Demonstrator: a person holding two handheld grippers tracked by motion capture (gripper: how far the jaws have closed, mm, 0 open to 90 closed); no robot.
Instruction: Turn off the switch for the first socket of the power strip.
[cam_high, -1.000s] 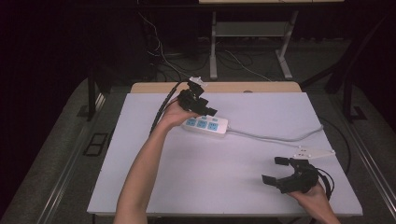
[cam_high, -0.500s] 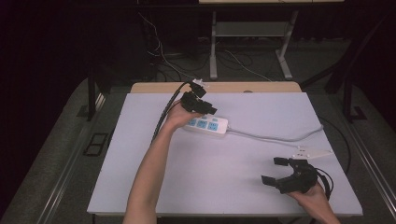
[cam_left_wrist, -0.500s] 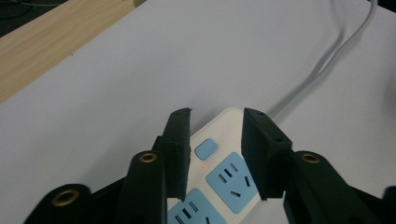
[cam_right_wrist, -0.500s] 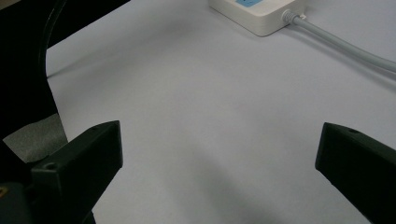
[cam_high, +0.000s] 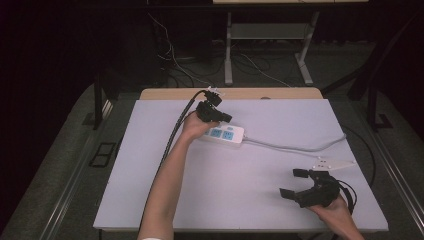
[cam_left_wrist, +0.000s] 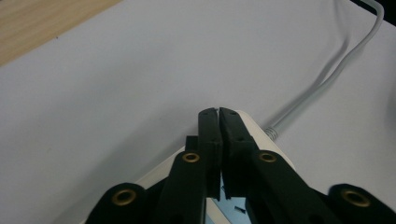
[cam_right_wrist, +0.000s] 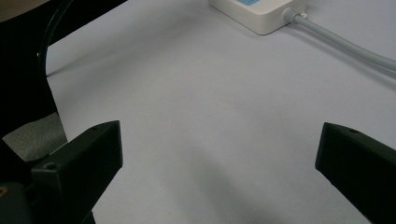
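Left edge: the white table top (cam_high: 150, 190) has bare room along its left side, from the near edge up to the wooden strip (cam_high: 250, 93) at the far edge.
Left gripper: the left gripper (cam_high: 212, 112) sits upper centre of the high view, over the left end of the power strip; its jaws have just been closing and now stand pressed together with nothing seen between them.
Power strip: one white power strip (cam_high: 225, 135), just above frame centre, long axis running left to right with a slight tilt down to the right; its grey cord (cam_high: 300, 148) leaves the right end toward the right edge.
Middle: open surface below the strip.
Right gripper: the right gripper (cam_high: 302, 185) rests lower right, jaws spread wide and empty, well apart from the strip.
Count: two grippers, one strip, one cord.
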